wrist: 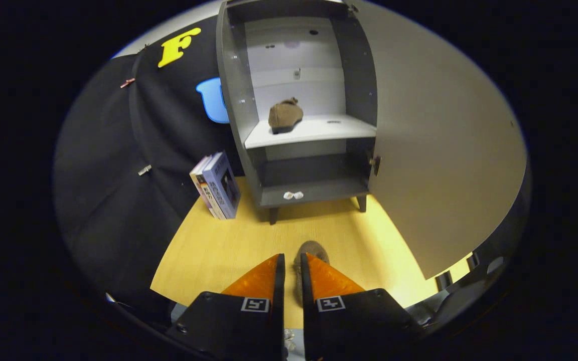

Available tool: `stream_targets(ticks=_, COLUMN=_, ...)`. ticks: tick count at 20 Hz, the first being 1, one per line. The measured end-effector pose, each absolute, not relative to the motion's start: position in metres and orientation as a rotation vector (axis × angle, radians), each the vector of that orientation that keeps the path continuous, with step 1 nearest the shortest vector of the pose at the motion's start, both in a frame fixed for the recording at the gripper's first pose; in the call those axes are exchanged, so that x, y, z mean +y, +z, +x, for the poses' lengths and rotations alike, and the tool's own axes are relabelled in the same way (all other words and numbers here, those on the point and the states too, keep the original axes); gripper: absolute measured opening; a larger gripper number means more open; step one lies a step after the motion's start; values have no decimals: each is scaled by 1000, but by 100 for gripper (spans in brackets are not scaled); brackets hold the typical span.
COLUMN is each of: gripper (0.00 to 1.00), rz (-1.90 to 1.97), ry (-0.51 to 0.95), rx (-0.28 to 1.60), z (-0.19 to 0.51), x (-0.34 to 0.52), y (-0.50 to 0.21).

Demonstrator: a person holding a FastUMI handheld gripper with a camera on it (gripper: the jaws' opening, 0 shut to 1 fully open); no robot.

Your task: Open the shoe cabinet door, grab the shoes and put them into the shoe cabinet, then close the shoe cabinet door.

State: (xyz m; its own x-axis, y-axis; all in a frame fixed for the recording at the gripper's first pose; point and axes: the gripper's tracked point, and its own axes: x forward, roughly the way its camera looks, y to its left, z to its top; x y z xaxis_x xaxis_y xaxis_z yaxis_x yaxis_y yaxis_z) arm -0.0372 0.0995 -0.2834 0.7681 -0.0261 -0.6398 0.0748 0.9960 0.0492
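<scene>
The grey shoe cabinet (239, 100) stands ahead on the wooden floor with its door (439, 150) swung wide open to the right. One brown shoe (285, 116) rests on the white middle shelf (329, 129). My gripper (293, 265) is nearly closed, its fingers (259, 281) pressing on a second brown shoe (311, 249). The shoe's rounded toe sticks out just past the fingertips and the rest of it lies between the jaws. It is held well short of the cabinet, above the floor.
A few books (217, 186) lean against the cabinet's left side. A small white object (293, 195) lies on the cabinet's bottom shelf. The open door takes up the room to the right. Wooden floor (208, 250) stretches between me and the cabinet.
</scene>
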Motion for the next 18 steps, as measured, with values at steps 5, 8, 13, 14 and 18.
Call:
stream_targets(ticks=5, gripper=20, rz=64, ry=-95, rx=804, z=-30, x=105, y=-347)
stream_targets(ticks=8, gripper=20, rz=66, ry=-126, rx=865, z=-29, x=98, y=-382)
stream_targets(ticks=13, gripper=20, rz=62, ry=-155, rx=947, z=-27, x=86, y=-434)
stream_targets(ticks=14, gripper=20, rz=60, ry=-151, rx=956, z=-25, x=86, y=-444)
stream_targets(ticks=18, gripper=20, rz=12, ry=-130, rx=979, z=-13, x=85, y=-481)
